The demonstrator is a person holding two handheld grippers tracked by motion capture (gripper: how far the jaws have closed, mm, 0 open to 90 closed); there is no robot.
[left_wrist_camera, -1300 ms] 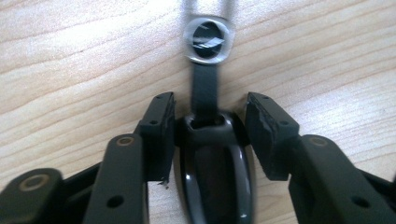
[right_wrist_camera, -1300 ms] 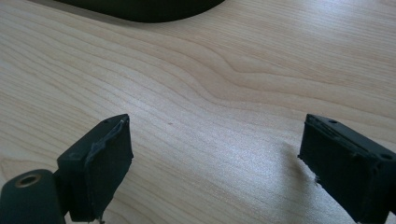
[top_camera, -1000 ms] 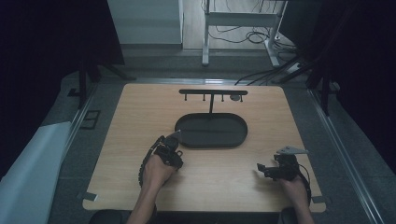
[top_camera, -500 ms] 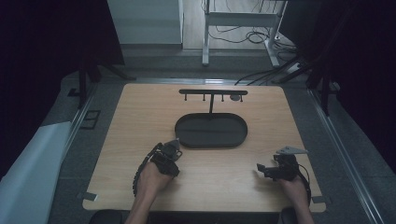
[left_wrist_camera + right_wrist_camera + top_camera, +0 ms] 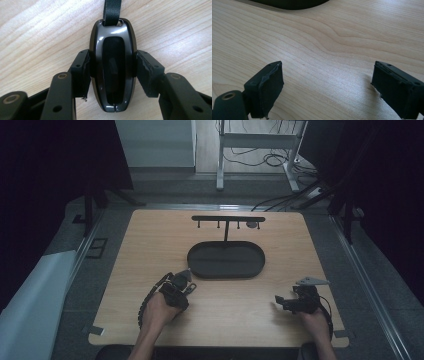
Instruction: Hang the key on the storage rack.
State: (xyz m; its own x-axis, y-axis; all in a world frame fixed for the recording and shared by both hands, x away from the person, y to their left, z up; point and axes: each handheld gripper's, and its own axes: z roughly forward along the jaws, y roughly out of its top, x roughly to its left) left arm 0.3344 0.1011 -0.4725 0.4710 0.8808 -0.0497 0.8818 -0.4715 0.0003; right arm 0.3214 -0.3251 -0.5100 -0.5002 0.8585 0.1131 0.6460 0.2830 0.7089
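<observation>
A glossy black key fob (image 5: 113, 75) with a black strap (image 5: 111, 10) at its far end lies lengthwise between my left gripper's (image 5: 113, 67) jaws, which press on both its sides just above the wooden table. In the high view my left gripper (image 5: 185, 282) sits just off the near left end of the black oval tray (image 5: 226, 270). My right gripper (image 5: 278, 301) rests low over the table at the near right, pointing left. Its jaws (image 5: 327, 85) stand wide apart with bare wood between them.
Behind the tray a black T-shaped rack (image 5: 227, 219) with small hooks stands on a post. The tray's rim (image 5: 289, 3) shows at the top of the right gripper view. Bare table (image 5: 150, 240) lies left of the tray.
My left gripper has drawn back a little from the tray toward the person, still holding the fob. The right gripper has stayed where it was.
</observation>
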